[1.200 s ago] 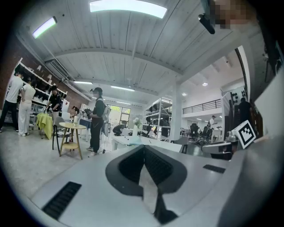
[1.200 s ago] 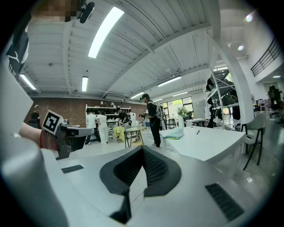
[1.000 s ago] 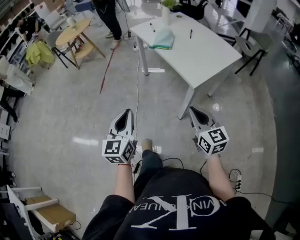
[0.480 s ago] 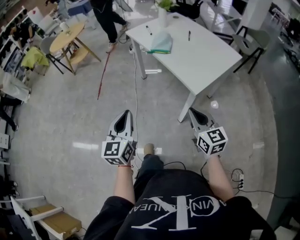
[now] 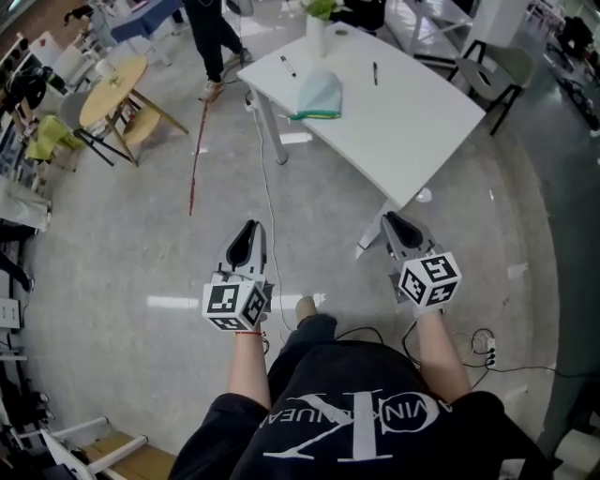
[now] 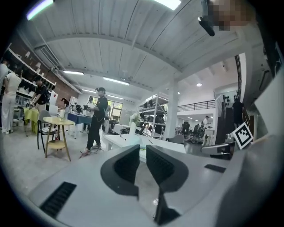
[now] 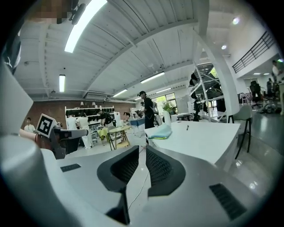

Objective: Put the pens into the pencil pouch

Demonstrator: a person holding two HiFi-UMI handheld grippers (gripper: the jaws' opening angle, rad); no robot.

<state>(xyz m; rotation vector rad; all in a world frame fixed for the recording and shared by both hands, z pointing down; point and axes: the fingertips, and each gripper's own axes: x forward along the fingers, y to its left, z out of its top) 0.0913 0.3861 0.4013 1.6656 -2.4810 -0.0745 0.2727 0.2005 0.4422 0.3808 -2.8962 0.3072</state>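
Note:
A teal pencil pouch [image 5: 319, 94] lies on the white table [image 5: 422, 122] ahead, with one dark pen [image 5: 286, 66] to its left and another pen [image 5: 374, 73] to its right. Both grippers are held out over the floor, short of the table. My left gripper [image 5: 249, 228] points toward the table's near left side. My right gripper [image 5: 392, 220] hovers by the table's near corner. Both pairs of jaws have just been opening, each showing a narrow gap with nothing between. The right gripper view [image 7: 142, 153] shows the pouch [image 7: 159, 131] and a pen [image 7: 187, 127]; the left gripper [image 6: 143, 150] faces the table [image 6: 122, 141].
A person [image 5: 211, 28] stands beyond the table's far left corner. A round wooden table [image 5: 112, 80] with chairs stands at the left. A red stick [image 5: 197, 150] and a cable [image 5: 270, 187] lie on the floor. A white vase [image 5: 314, 33] is on the table; a chair [image 5: 497, 75] stands at the right.
The person has stepped forward, so the table sits nearer both grippers. The right gripper now reaches the table's near corner. Both hands keep their spacing.

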